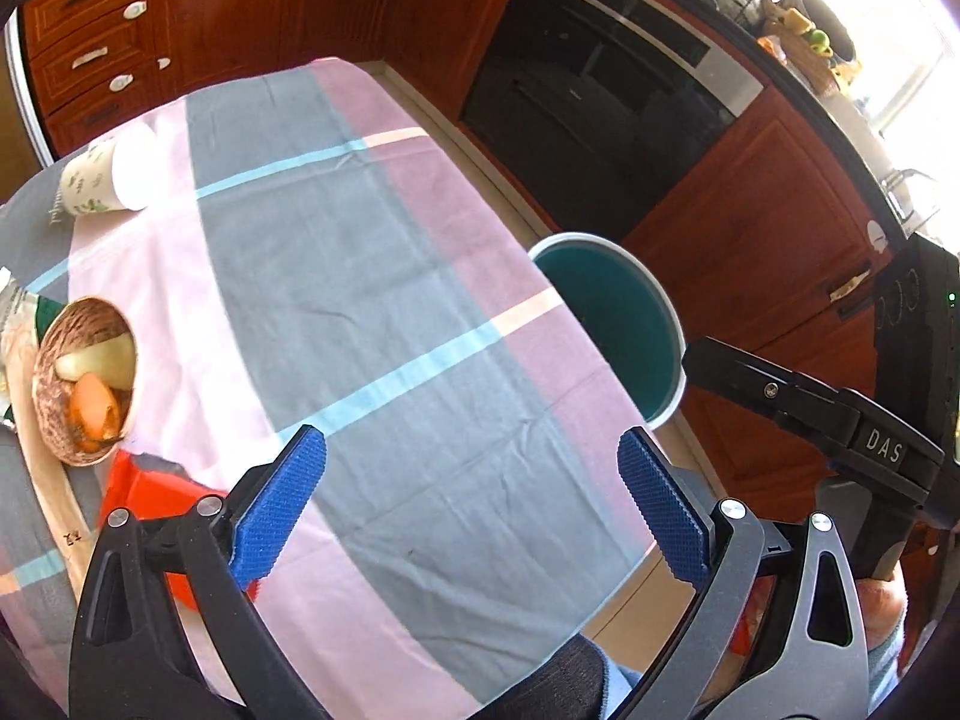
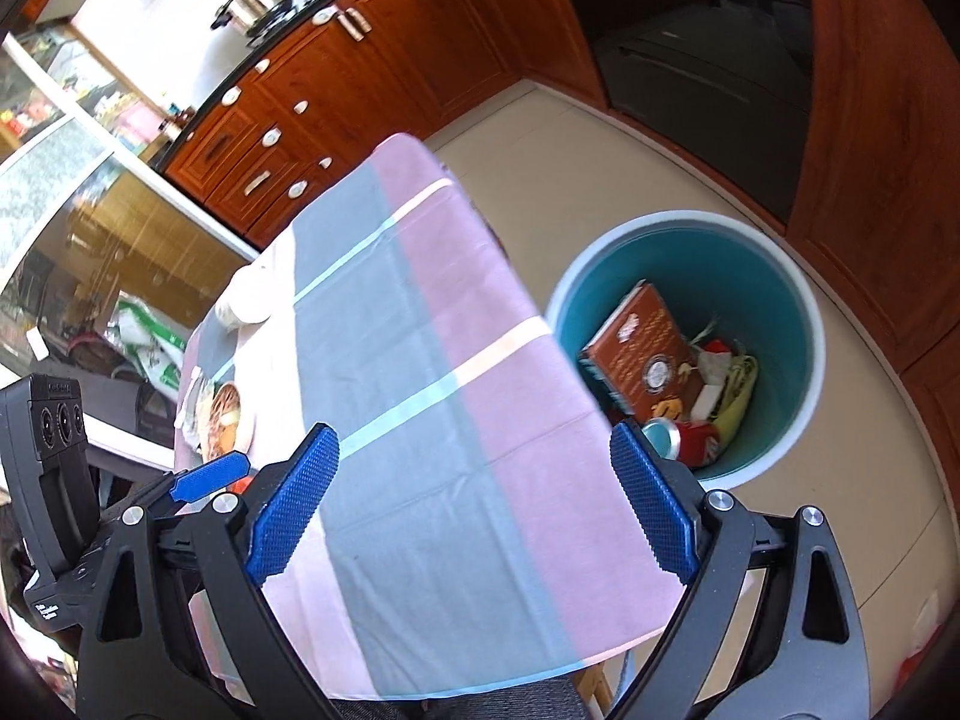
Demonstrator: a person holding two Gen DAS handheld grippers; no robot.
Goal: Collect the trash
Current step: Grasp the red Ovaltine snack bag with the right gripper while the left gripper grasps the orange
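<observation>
Kitchen w/ red-brown cabinets behind a desk (image 1: pixel 384 276) under a pink-grey checked cloth. Left claw (image 1: pixel 474 504) gapes wide above the cloth, gripping nothing; right claw (image 2: pixel 474 504) likewise wide, empty. Teal bin (image 2: pixel 798 324) sits on the floor just beside the desk edge. Only the right view shows its contents: brown carton (image 2: pixel 642 348), red can (image 2: pixel 690 441), other scraps hard to ID. Left view alone shows a tipped paper cup (image 1: pixel 105 180), a woven bowl (image 1: pixel 87 381) of peelings, and a red item (image 1: pixel 150 492) partly hidden by the left claw.
</observation>
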